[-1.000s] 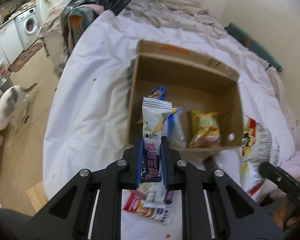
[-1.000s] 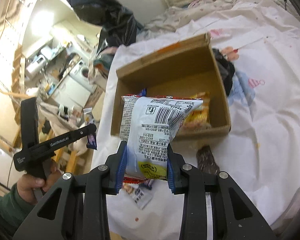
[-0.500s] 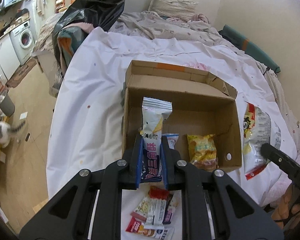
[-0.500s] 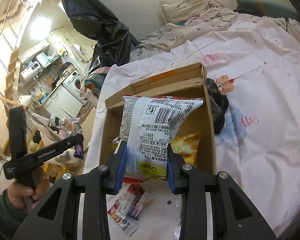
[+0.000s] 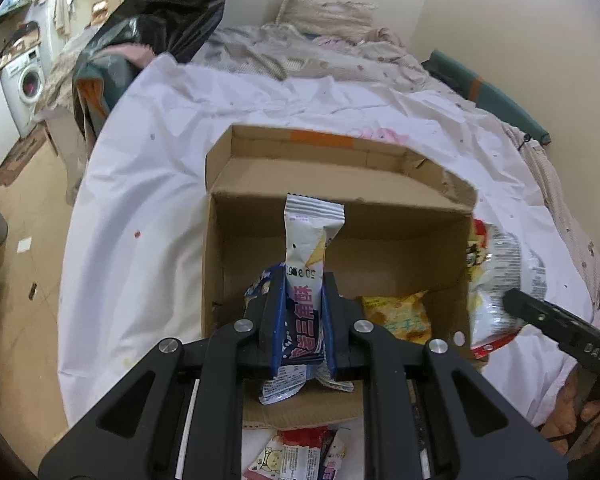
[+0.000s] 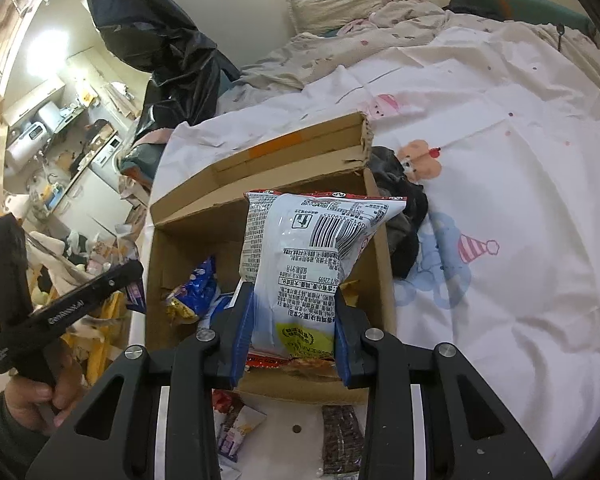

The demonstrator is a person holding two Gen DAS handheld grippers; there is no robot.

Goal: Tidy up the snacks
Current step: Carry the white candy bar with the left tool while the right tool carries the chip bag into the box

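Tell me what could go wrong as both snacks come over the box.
The left gripper pinches the slim stick packet near its lower end, so it may swing or slip on release. The right gripper's big white bag is wide; dropped carelessly, it could catch the cardboard box wall or bury the yellow packet.

Slim packet [image 5: 305,264]: digits upside down, roughly "50 9 96", above big pink Chinese characters.
Chip bag [image 6: 300,264]: barcode, small Chinese print, and "22699".
Right gripper [image 5: 560,320], side arm: "DAS".
Left gripper [image 6: 72,304], side arm: white lettering, too blurred to read.
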